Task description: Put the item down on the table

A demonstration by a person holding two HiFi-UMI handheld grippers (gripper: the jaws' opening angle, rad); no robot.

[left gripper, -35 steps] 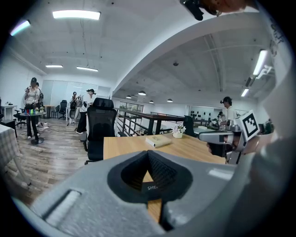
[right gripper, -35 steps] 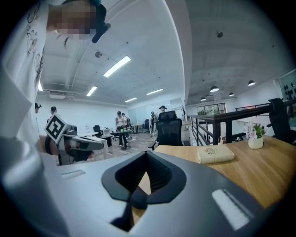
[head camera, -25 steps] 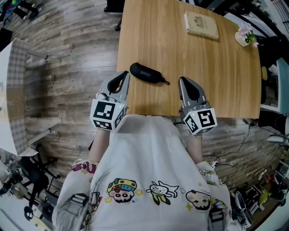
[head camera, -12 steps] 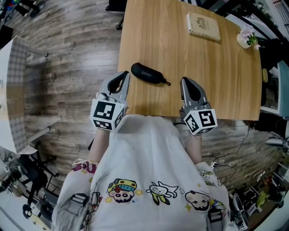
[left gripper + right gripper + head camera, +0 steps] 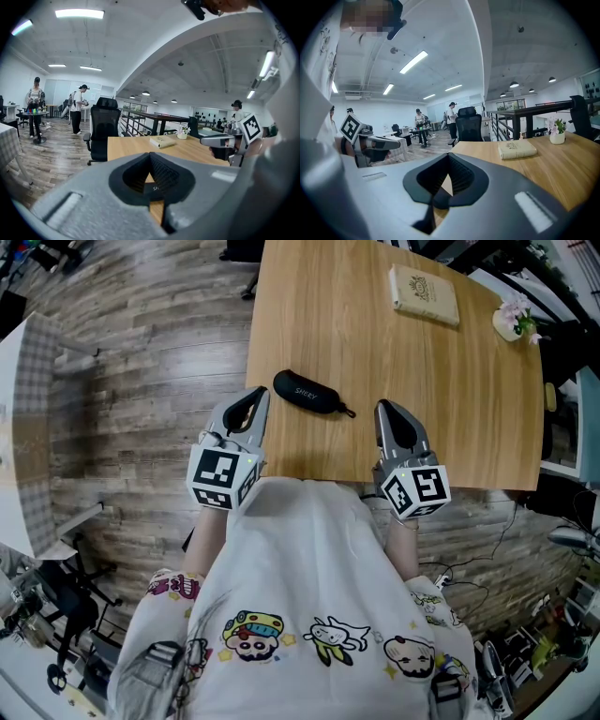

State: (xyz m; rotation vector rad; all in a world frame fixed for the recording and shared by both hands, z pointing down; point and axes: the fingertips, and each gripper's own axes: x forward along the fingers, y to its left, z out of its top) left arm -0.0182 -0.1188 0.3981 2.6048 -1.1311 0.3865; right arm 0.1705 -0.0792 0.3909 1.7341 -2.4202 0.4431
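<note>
Head view: case on table, two o'clock of left gripper — it and right gripper pressed together, empty; placing seems done, just withdraw

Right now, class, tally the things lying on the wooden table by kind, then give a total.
Black glasses case: 1
Book: 1
Small flower pot: 1
Total: 3

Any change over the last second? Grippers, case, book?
Nothing visibly changed. The left hand-held gripper and the right hand-held gripper stay shut and empty at the near edge of the table. The black case lies untouched between them, and the book is in the same spot.
</note>
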